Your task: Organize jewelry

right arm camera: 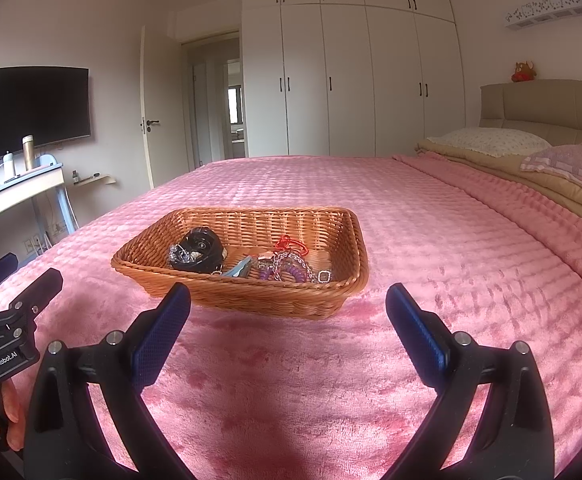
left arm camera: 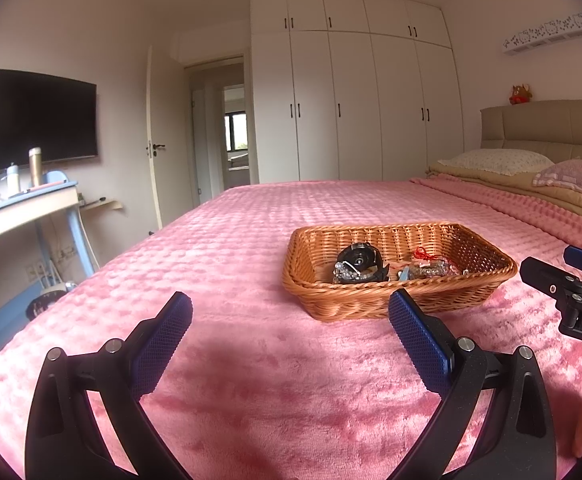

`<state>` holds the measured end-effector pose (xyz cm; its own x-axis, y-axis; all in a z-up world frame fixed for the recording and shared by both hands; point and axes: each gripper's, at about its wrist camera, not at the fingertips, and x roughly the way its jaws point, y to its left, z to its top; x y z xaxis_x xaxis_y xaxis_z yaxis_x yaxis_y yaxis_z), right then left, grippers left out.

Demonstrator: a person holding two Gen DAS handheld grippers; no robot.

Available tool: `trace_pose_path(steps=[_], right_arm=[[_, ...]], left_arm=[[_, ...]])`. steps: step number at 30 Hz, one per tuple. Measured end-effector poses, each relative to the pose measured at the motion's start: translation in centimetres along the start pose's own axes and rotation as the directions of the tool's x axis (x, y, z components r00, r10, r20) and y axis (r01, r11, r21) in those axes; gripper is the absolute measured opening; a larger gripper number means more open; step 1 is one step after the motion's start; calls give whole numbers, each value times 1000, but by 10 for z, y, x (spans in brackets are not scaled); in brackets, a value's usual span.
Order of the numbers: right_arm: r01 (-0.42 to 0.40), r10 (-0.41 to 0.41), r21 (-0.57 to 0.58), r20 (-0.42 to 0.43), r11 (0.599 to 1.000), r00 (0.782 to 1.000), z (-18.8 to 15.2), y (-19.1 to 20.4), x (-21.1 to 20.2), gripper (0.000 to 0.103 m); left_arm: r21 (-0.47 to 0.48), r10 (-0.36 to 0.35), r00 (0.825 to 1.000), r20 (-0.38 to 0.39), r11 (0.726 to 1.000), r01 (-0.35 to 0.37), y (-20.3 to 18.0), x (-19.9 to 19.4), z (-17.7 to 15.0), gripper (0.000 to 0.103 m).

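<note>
At the far left, one dark television point(left arm camera: 39, 120) hangs on the wall above one desk point(left arm camera: 19, 208) that carries two bottles: a small white bottle point(left arm camera: 12, 179) and a taller gold flask point(left arm camera: 34, 166). Next comes one open door point(left arm camera: 154, 136), then one white wardrobe point(left arm camera: 355, 92) running the width of the back wall.

The pink bedspread point(left arm camera: 251, 240) covers the bed, and both grippers hang above it. The left gripper point(left arm camera: 291, 320) has its two blue-padded fingers spread wide, with nothing between them. One wicker basket point(left arm camera: 487, 280) sits on the bedspread just beyond its right fingertip. Inside lies the jewelry, all heaped on the basket floor: one round black case point(right arm camera: 201, 249) at the left with a silvery beaded piece point(right arm camera: 181, 256) against it, one small blue item point(right arm camera: 237, 270) at the middle, then one red cord loop point(right arm camera: 289, 243), one silver chain point(right arm camera: 287, 264) tangled with purple beads point(right arm camera: 299, 274), and one square sparkling pendant point(right arm camera: 323, 276) near the right wall. The tangle is too dense to count further.

The right gripper point(right arm camera: 289, 308) is likewise splayed wide and empty, its left finger overlapping the basket's near rim in the right wrist view.

At the right, two pillows rest by the headboard point(left arm camera: 551, 124): one white dotted pillow point(left arm camera: 495, 161) and one pink pillow point(left arm camera: 579, 178). One plush toy point(left arm camera: 521, 94) sits on the headboard.
</note>
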<state>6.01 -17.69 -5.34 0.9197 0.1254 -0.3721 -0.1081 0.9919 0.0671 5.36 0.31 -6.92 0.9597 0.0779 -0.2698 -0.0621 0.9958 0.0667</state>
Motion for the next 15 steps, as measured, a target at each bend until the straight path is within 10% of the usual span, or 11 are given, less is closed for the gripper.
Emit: trace_pose_path(steps=[15], right_arm=[[-1,1,7,-3,1000,1000,0,-1,1,94]], left_arm=[[-5,-6,1000,-12,1000,6,0,1,0,95]])
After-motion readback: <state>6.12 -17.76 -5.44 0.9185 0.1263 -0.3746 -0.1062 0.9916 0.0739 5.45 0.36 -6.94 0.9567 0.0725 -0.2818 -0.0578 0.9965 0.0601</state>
